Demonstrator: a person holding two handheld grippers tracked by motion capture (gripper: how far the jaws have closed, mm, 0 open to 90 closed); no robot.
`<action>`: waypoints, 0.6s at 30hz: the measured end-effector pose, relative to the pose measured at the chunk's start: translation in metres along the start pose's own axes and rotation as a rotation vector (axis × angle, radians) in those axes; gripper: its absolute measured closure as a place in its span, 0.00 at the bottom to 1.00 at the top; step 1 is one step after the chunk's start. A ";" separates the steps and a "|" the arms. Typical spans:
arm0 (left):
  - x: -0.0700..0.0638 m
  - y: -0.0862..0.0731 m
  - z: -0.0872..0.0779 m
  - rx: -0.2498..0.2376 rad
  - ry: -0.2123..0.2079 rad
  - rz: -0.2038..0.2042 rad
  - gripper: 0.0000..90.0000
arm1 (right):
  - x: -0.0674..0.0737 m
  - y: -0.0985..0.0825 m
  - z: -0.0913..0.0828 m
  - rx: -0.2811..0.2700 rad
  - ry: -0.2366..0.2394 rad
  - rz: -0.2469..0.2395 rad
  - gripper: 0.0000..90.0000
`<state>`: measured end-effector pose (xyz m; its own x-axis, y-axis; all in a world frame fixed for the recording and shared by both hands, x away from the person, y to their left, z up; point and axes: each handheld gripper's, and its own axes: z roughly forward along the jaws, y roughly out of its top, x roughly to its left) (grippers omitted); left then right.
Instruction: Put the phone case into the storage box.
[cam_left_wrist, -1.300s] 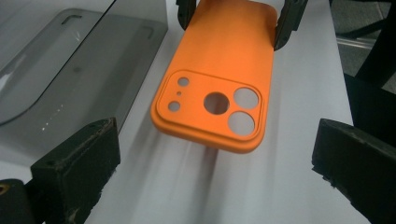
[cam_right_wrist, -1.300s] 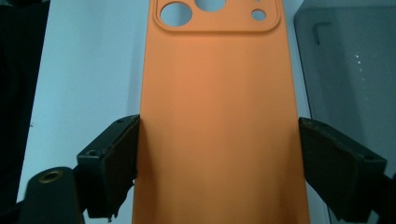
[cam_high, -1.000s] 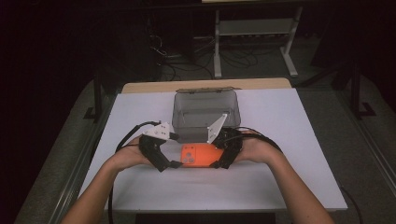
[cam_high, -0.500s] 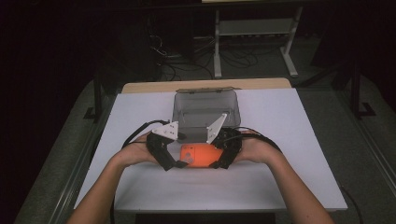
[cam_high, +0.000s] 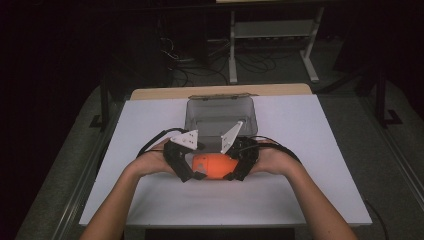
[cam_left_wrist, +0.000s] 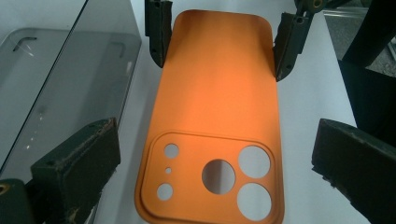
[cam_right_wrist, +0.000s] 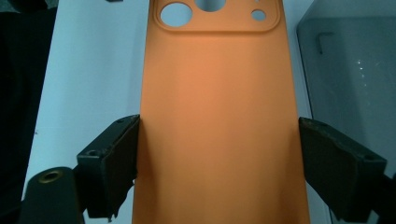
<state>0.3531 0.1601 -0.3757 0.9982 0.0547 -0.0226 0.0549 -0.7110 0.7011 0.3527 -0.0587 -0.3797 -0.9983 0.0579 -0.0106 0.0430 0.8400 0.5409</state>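
Observation:
An orange phone case (cam_high: 215, 166) with round camera holes is held low over the white table sheet (cam_high: 310, 150), near the front. My right gripper (cam_high: 234, 167) comes in from the right and is shut on the case's plain end. In the right gripper view both pads (cam_right_wrist: 119, 163) press on the long edges of the case (cam_right_wrist: 219, 93). My left gripper (cam_high: 191, 169) faces it from the left. In the left gripper view my left gripper (cam_left_wrist: 215, 172) stands open astride the camera end of the case (cam_left_wrist: 215, 93), with a small gap on each side.
A clear grey plastic box (cam_high: 220, 114) with its lid raised stands just behind the grippers, and its wall (cam_left_wrist: 56, 79) is close beside the case. A wooden strip edges the table's far side. Cables trail from both grippers over the sheet.
My left gripper has slid to the right, so its jaws now stand around the case's camera end. The right gripper and the case have kept still.

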 end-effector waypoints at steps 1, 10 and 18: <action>0.001 0.000 0.002 0.001 -0.003 0.001 0.01 | 0.000 0.000 0.000 -0.002 -0.001 0.002 0.17; -0.001 0.004 0.011 0.023 -0.011 0.024 0.01 | 0.002 0.003 0.001 -0.005 0.000 -0.005 0.17; -0.003 0.006 0.018 0.060 -0.013 0.048 0.01 | 0.002 0.006 0.001 -0.017 0.005 -0.006 0.17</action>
<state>0.3506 0.1431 -0.3847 0.9999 0.0112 0.0003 0.0083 -0.7536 0.6573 0.3508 -0.0530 -0.3778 -0.9987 0.0504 -0.0100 0.0364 0.8313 0.5547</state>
